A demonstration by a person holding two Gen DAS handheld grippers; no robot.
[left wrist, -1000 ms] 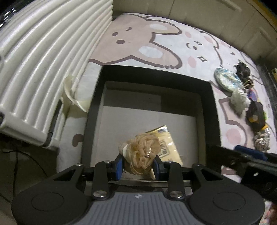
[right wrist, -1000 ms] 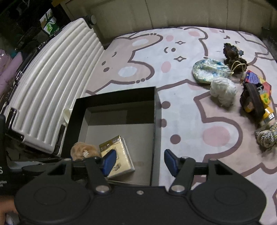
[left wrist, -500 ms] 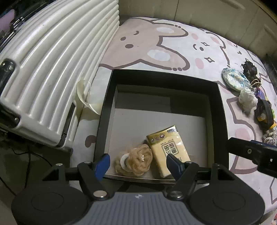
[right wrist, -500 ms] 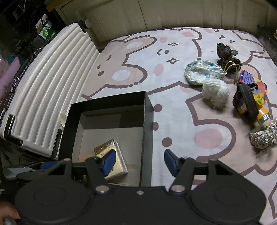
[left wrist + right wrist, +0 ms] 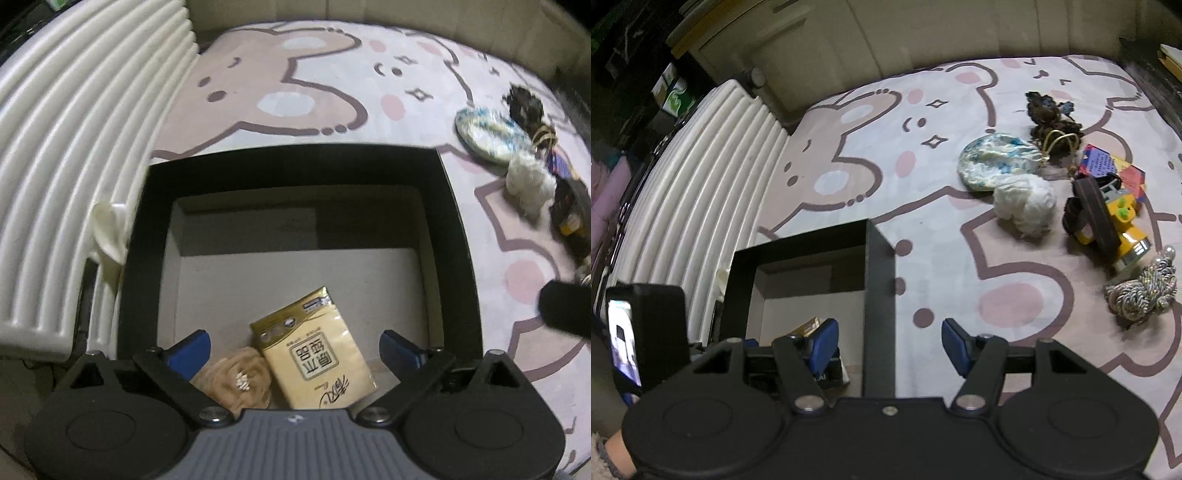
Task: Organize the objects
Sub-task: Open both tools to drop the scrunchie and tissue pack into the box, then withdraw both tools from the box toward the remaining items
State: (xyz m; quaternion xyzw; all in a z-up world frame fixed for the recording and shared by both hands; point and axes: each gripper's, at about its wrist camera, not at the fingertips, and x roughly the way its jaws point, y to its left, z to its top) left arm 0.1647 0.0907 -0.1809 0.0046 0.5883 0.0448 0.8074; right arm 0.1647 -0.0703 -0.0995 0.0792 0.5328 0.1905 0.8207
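A black open box (image 5: 458, 236) lies on the rabbit-print rug (image 5: 317, 88). Inside it, near the front wall, lie a tan hair scrunchie (image 5: 236, 380) and a yellow tissue pack (image 5: 317, 350). My left gripper (image 5: 295, 349) is open and empty above them. My right gripper (image 5: 888, 347) is open and empty over the box's right wall (image 5: 879, 295). On the rug to the right lie a blue-white pouch (image 5: 997, 162), a white fluffy ball (image 5: 1025, 203), a dark scrunchie (image 5: 1049, 114), a yellow toy with a dark strap (image 5: 1104, 218), a coloured card (image 5: 1108, 166) and a silver braided scrunchie (image 5: 1145, 295).
A white ribbed suitcase (image 5: 74, 147) lies along the box's left side, also in the right wrist view (image 5: 701, 184). A white plastic hook (image 5: 107, 232) sits between suitcase and box. Cream cabinets (image 5: 923, 33) stand behind the rug. The left gripper's phone mount (image 5: 639, 332) shows at left.
My left gripper opened and let go of the tan scrunchie, which now lies in the box beside the tissue pack. Both grippers then shifted; the right one turned toward the objects on the rug.
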